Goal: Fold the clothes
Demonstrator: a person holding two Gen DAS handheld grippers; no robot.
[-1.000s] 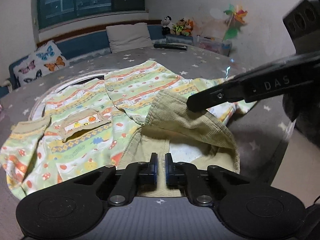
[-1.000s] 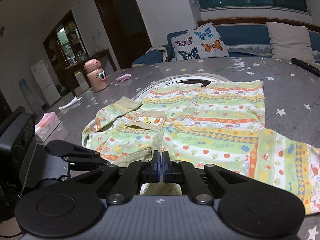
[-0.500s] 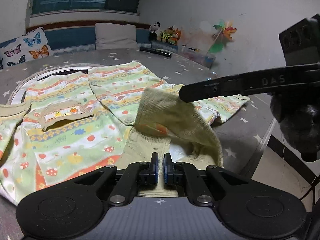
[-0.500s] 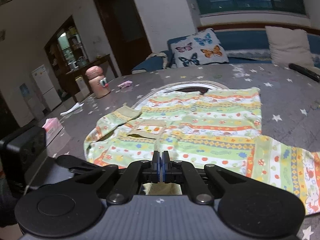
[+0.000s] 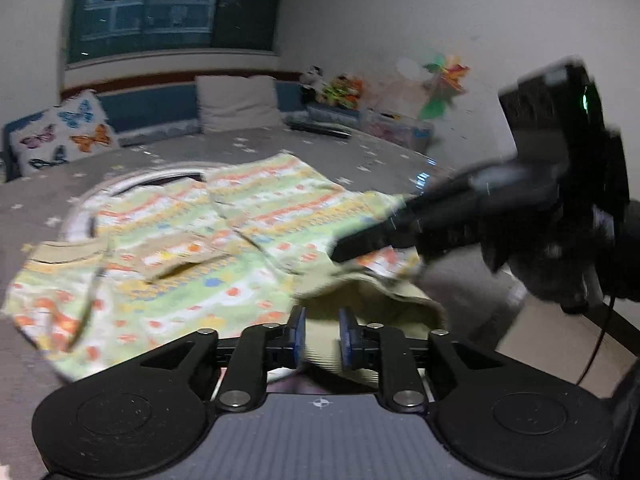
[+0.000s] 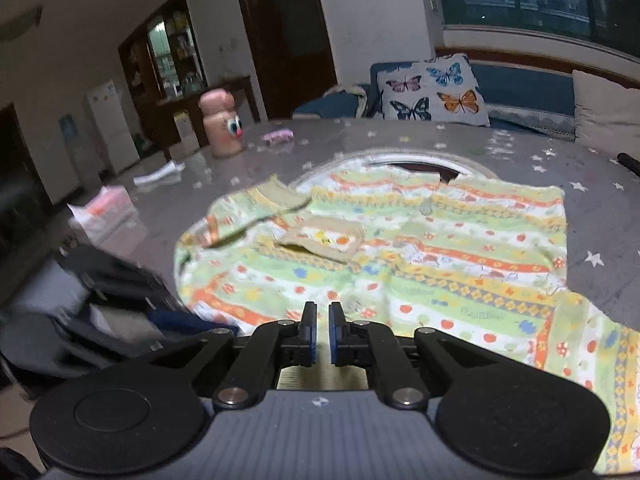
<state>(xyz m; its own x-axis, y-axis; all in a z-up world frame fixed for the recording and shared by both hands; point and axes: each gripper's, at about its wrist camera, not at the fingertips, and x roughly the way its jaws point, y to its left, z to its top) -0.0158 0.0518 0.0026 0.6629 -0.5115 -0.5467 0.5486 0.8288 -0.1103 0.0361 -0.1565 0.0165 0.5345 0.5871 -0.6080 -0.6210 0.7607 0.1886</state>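
The shirt [image 6: 420,256], soft printed cotton in green and orange stripes, lies spread on the round, star-dotted bench [image 6: 520,152]. Its ribbed khaki lining [image 5: 372,304] rumples between the left gripper's [image 5: 322,330] opening jaws, untouched by the pads. The right gripper's [image 6: 322,330] jaws are parting slightly, pinching nothing.

Both the left gripper [image 5: 322,334] and the right gripper [image 6: 323,334] part their previously closed jaws, releasing the khaki hem [image 5: 360,300] onto the patterned shirt [image 5: 192,248].

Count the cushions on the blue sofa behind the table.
2. The butterfly cushion sits at the sofa's door end; the plain beige cushion sits further along under the window. More may lie outside both views.
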